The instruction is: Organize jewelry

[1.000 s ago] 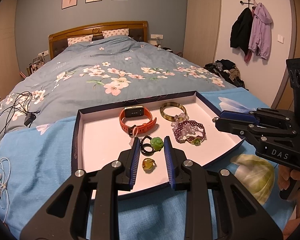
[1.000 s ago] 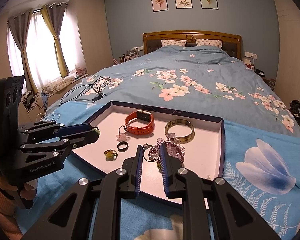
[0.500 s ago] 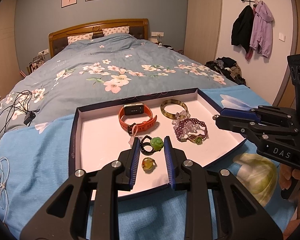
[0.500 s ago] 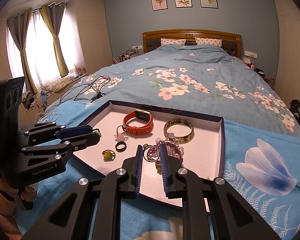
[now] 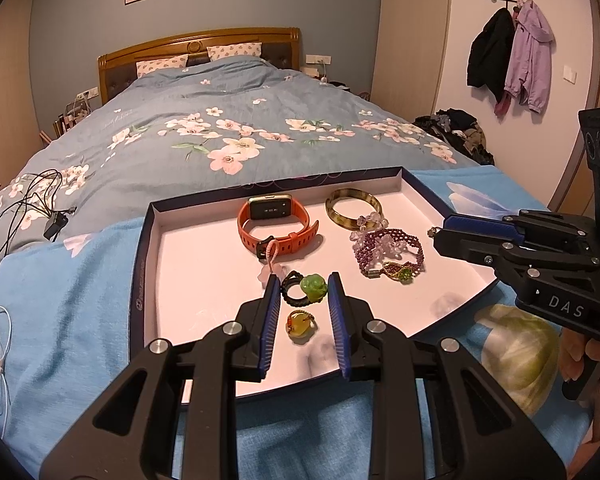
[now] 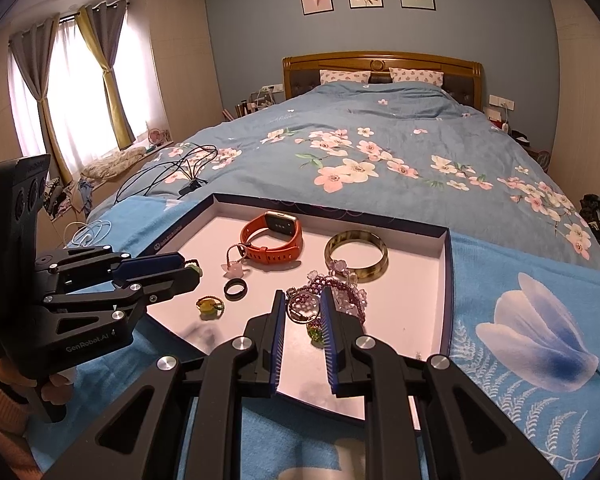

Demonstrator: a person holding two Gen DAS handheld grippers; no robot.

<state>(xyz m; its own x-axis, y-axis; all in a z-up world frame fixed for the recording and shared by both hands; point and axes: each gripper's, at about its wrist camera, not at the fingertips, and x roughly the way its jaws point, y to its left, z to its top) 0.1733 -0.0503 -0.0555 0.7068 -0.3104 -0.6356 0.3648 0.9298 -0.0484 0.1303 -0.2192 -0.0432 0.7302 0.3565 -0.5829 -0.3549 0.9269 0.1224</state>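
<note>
Left wrist view: left gripper (image 5: 304, 308) hovers low over the near edge of the tray (image 5: 140, 264), which sits on a blue blanket (image 5: 60, 300) on the bed (image 5: 228, 120). Jaws parted, nothing between the pads. Framed in the gap: a yellow ring (image 5: 300, 323) lying on the tray floor, and just beyond it a green-stone ring (image 5: 306, 288) on a black band. Further back an orange watch (image 5: 276, 224), an amber bangle (image 5: 353, 210), and a purple beaded bracelet (image 5: 388, 256), all apart from one another. Right gripper (image 5: 440, 234) reaches in from the right edge of the tray; its jaws look nearly closed, a small bead showing at the tip, but whether it is gripped I cannot tell.

Right wrist view: right gripper (image 6: 303, 312), jaws parted by a moderate gap, empty, poised over the purple beaded bracelet (image 6: 332, 300). Black ring (image 6: 235, 290) lies separately, near the yellow ring (image 6: 209, 305). Left gripper (image 6: 188, 270) visible at left.

Handling judgement: rings are light, hard, likely slippery, and may skid on the smooth tray floor; pinch across the band, straight down. Bracelet is limp and will sag; take it at the clasp or a bunched section. Bangle is rigid; grip one wall of its rim.
</note>
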